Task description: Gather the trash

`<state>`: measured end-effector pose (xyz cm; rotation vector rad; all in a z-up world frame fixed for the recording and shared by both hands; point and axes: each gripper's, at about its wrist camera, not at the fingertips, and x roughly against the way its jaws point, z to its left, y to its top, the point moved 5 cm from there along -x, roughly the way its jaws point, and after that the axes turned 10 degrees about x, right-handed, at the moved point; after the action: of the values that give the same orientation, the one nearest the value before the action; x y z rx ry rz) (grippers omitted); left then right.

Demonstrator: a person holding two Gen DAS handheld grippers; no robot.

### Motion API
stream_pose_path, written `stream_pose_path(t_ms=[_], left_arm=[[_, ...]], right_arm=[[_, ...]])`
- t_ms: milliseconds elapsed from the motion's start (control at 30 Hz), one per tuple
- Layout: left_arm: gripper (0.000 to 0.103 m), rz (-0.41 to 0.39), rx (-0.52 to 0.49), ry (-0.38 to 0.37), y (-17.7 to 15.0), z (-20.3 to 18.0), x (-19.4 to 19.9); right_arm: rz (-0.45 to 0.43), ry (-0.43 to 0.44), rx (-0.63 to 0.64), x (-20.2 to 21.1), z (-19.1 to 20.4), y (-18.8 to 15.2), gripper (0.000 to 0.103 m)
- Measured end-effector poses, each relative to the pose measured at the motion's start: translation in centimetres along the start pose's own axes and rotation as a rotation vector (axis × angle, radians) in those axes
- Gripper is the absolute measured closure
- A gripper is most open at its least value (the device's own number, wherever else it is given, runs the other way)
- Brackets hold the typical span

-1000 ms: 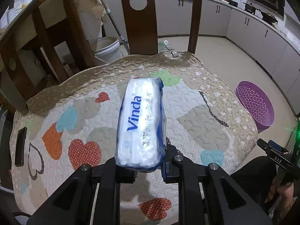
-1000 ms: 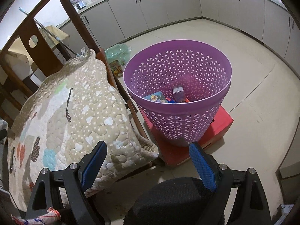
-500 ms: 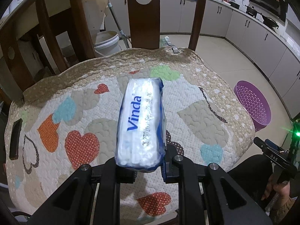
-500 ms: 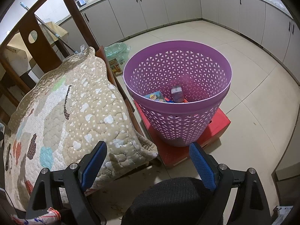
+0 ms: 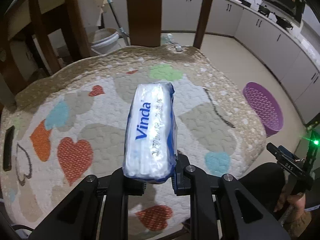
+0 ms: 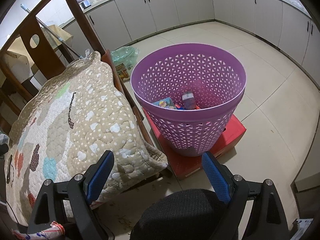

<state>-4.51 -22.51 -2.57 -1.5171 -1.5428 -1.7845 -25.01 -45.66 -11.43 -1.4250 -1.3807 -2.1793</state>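
While the left hand-held gripper clamped the near end of a Vinda tissue pack, the pack stuck out lengthwise above the heart-patterned quilted cushion on the wooden chair. The right hand-held gripper stood wide open and empty, its blue pads well apart. Beyond it the purple basket sat on a red box just beside the chair, with a few packets lying at its bottom.
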Motion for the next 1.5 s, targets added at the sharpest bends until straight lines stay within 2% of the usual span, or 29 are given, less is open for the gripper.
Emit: stream_pose_path(t_ms=[133, 200, 300, 400, 533, 633, 800, 1067, 1300, 1500], left_arm=[[0.085, 0.036, 0.039, -0.111, 0.2, -0.2, -0.2], [0.085, 0.061, 0.069, -0.152, 0.2, 0.1, -0.9], [0.085, 0.101, 0.117, -0.141, -0.1, 0.9, -2.6], [0.085, 0.161, 0.174, -0.142, -0.8, 2.1, -4.6], [0.077, 0.220, 0.261, -0.147, -1.8, 4.3, -6.4], [0.065, 0.215, 0.294, -0.140, -2.0, 5.8, -6.5], [0.056, 0.189, 0.337, -0.149, -1.5, 7.8, -6.1], [0.054, 0.154, 0.344, -0.088, -1.9, 10.9, -5.1], [0.053, 0.119, 0.293, 0.098, -3.1, 14.1, -3.7], [0.048, 0.094, 0.291, 0.203, -4.0, 17.1, -3.0]], right_arm=[[-0.081, -0.029, 0.016, 2.5, 0.6, 0.4, 0.011], [-0.111, 0.010, 0.043, 3.8, 1.9, 0.7, 0.011], [-0.129, 0.073, 0.092, 4.6, 4.2, 1.1, 0.011], [-0.099, 0.184, 0.146, 4.2, 7.0, 1.5, 0.011], [-0.069, 0.280, 0.227, 3.4, 10.8, 1.8, 0.011], [-0.043, 0.338, 0.256, 2.7, 13.0, 1.9, 0.011], [-0.003, 0.379, 0.303, 1.8, 15.6, 1.9, 0.011], [0.083, 0.433, 0.402, -0.3, 20.4, 1.5, 0.011], [0.125, 0.480, 0.480, -2.4, 26.1, 1.9, 0.011], [0.139, 0.478, 0.583, -4.0, 31.0, 1.9, 0.011]])
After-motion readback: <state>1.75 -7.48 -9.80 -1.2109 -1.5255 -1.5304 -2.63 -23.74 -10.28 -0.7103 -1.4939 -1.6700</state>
